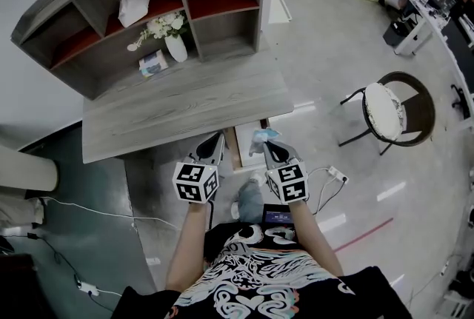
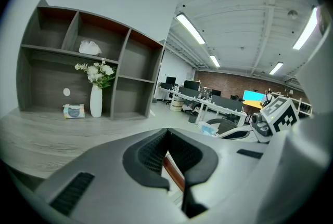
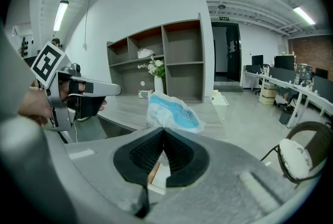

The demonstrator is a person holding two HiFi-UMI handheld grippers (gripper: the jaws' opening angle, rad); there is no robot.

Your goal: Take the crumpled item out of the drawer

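Observation:
The crumpled item [image 1: 264, 135] is a blue-and-white wrapper. My right gripper [image 1: 266, 143] is shut on it and holds it up in front of the desk's front edge, above the open drawer [image 1: 242, 150]. In the right gripper view the wrapper [image 3: 172, 110] sticks out past the closed right gripper [image 3: 164, 129]. My left gripper [image 1: 218, 137] hovers beside the drawer, shut with nothing in it. In the left gripper view the left gripper [image 2: 167, 132] is closed, with the drawer's brown edge [image 2: 174, 172] below and the wrapper [image 2: 209, 128] at the right.
A grey wooden desk [image 1: 185, 106] carries a shelf unit [image 1: 148, 7] with a white vase of flowers [image 1: 174, 44], a small packet [image 1: 152, 64] and a white wad [image 1: 133, 7]. A round chair [image 1: 392, 112] stands at the right. Cables and a power strip [image 1: 337, 175] lie on the floor.

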